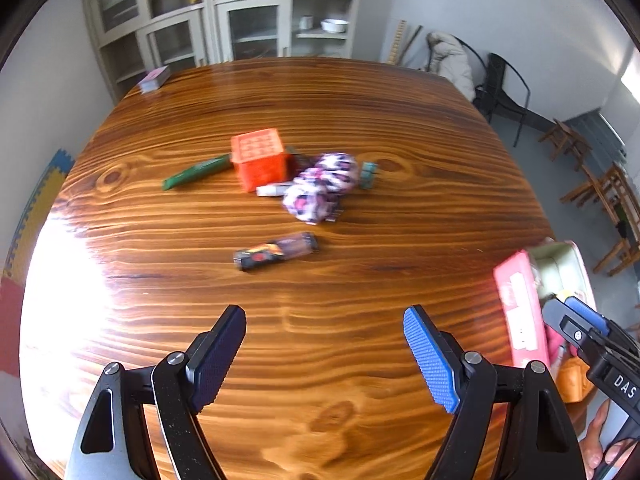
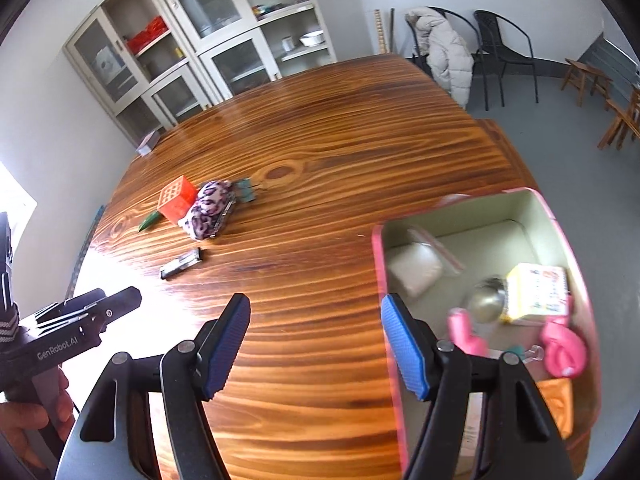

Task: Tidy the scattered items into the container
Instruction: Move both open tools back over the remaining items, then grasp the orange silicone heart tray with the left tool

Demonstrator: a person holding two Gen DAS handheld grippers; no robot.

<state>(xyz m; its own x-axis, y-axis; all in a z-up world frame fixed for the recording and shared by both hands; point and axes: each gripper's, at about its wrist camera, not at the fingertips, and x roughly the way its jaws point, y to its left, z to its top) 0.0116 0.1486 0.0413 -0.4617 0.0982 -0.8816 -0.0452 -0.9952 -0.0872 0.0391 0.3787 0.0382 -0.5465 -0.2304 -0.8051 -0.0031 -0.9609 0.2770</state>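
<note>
Your left gripper (image 1: pixel 324 354) hangs over the bare near part of the glossy striped wooden bench (image 1: pixel 320 112), its jaws spread wide with nothing between them. Your right gripper (image 2: pixel 316 346) is likewise released and empty; its jaws straddle the near left wall of the pink-rimmed, pale-lined rectangular container (image 2: pixel 378 264), one pad over the wood and the other over the inside. That container sits at the right near edge of the bench. In it lie a white padded packet (image 2: pixel 414 268), a shiny metal ball-like object (image 2: pixel 484 304), a yellow printed carton (image 2: pixel 536 294) and a pink plastic flamingo-shaped toy (image 2: pixel 562 350). The scattered items are still out on the middle of the bench, well apart from the container. Nearest you is a dark flat rectangular packet with orange print (image 1: pixel 276 251), its long axis running left to right with the right end tipped slightly away. Beyond it, an orange perforated plastic cube (image 1: pixel 260 160) stands with a green slim stick-shaped pack (image 1: pixel 198 171) at its left, the pack slanting from near left to far right toward the cube. A pink, white and black patterned fabric bundle (image 1: pixel 322 186) lies just right of the cube, a small teal object (image 1: pixel 368 174) at its right. A small purplish box (image 1: pixel 154 79) rests at the far left corner.
</note>
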